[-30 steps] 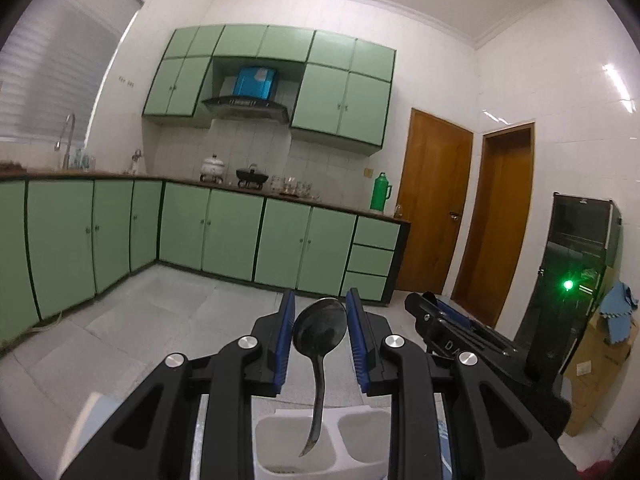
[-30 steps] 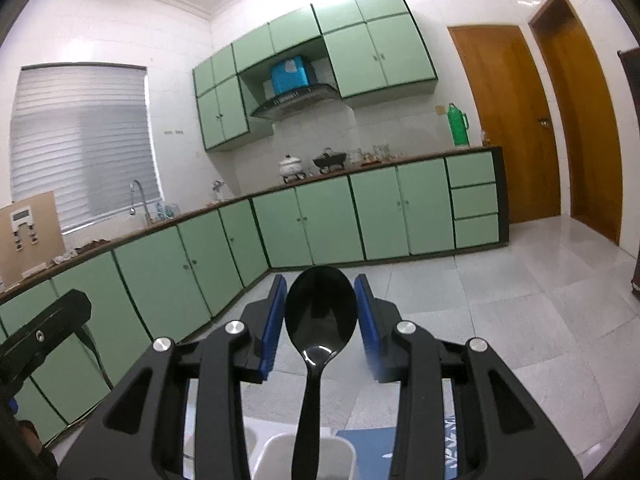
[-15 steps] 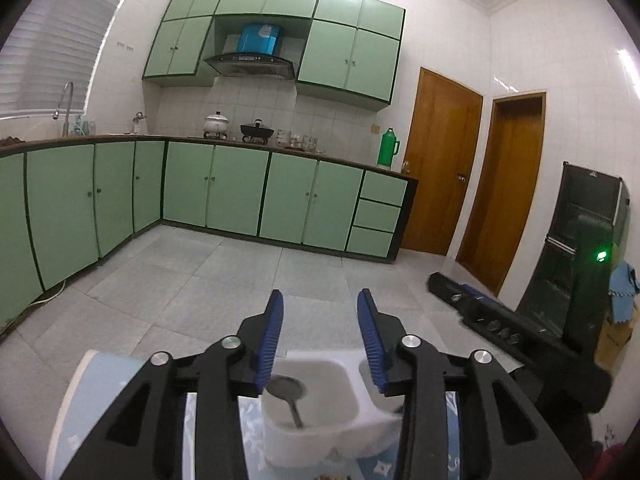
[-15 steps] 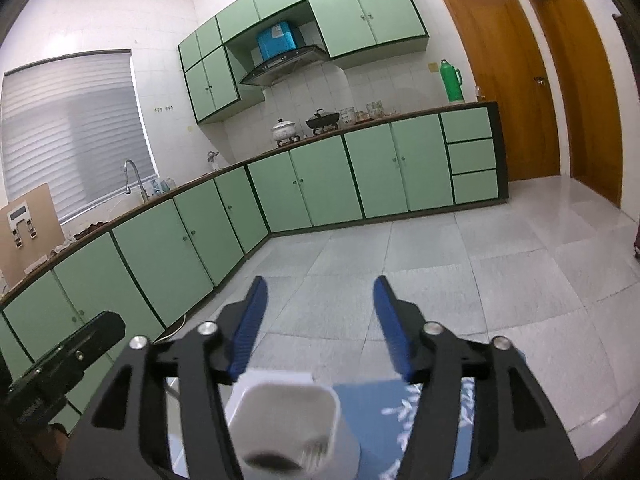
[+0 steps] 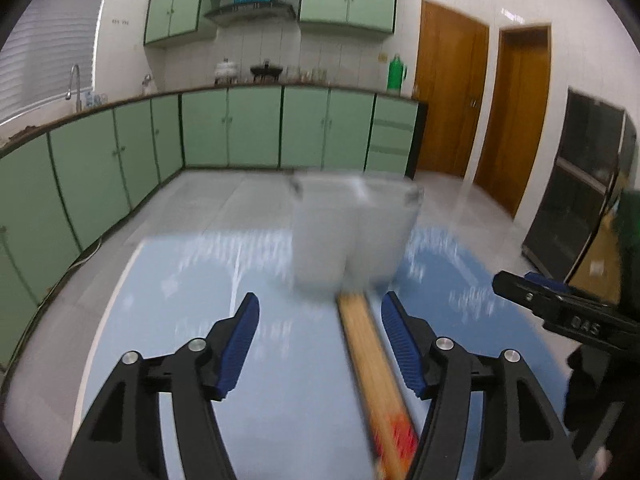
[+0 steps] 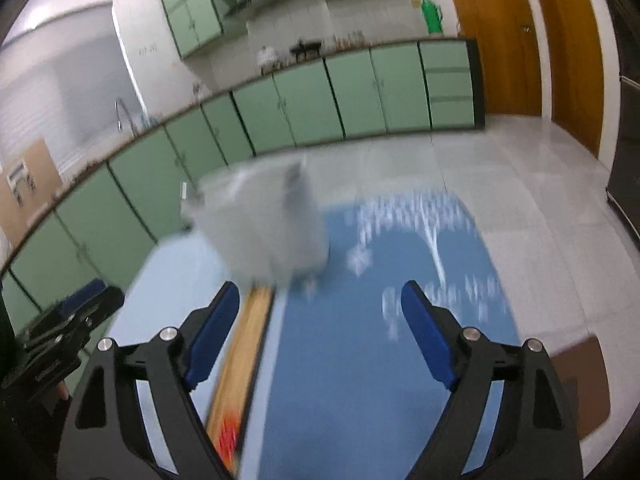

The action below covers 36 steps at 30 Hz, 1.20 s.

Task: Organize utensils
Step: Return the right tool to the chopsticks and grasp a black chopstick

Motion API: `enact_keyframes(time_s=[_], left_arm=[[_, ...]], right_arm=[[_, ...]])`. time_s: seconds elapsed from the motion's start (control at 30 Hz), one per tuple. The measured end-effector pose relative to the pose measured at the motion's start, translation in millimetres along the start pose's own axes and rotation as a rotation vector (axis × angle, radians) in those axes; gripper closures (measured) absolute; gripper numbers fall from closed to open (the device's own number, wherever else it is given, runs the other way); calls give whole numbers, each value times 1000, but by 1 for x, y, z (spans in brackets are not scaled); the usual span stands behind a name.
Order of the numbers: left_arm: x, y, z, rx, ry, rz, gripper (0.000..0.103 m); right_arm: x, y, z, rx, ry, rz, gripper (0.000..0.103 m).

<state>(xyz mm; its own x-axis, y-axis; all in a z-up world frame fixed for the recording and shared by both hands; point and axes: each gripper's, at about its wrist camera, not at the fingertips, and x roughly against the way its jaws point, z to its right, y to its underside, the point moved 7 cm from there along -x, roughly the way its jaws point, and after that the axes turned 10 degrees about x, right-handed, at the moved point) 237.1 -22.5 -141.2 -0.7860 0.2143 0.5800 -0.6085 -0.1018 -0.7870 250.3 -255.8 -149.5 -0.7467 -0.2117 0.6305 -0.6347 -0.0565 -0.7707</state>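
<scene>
1. The left gripper (image 5: 318, 344) sits at the bottom centre of its view, blue pads apart and the jaws opening. The chopsticks (image 5: 368, 360) run between them, closer to the right-hand pad, but no pad presses on them: nothing is grasped.

2. The right gripper (image 6: 320, 336) is also released, its jaws opening wider and only blue cloth between them. In this view the chopsticks (image 6: 244, 360) lie just outside the left-hand pad, at lower left.

3. The chopsticks are a wooden bundle lying flat on the blue tablecloth (image 5: 200, 360), with a red mark at the end nearest the camera. The far end points up the frame, towards the foot of the holder.

4. The white utensil holder (image 5: 352, 232) stands at the centre of the left view and centre left of the right view (image 6: 260, 228). Motion blur hides its contents, though small dark tips seem to show at the rim.

5. Handling, as a judgement: the sticks are light, stiff and smooth, so they may roll apart or skate on the cloth. A grip across both at mid-length should keep them level and together; pinching near an end would likely let them tilt.

6. The holder looks light too, and a careless drop of the sticks could tip it.
</scene>
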Motion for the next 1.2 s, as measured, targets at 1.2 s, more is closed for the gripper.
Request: enact_keyframes(time_s=[1.2], left_arm=[[1, 110, -43, 62, -116, -214, 35]], right_arm=[[9, 106, -47, 142, 73, -203, 33]])
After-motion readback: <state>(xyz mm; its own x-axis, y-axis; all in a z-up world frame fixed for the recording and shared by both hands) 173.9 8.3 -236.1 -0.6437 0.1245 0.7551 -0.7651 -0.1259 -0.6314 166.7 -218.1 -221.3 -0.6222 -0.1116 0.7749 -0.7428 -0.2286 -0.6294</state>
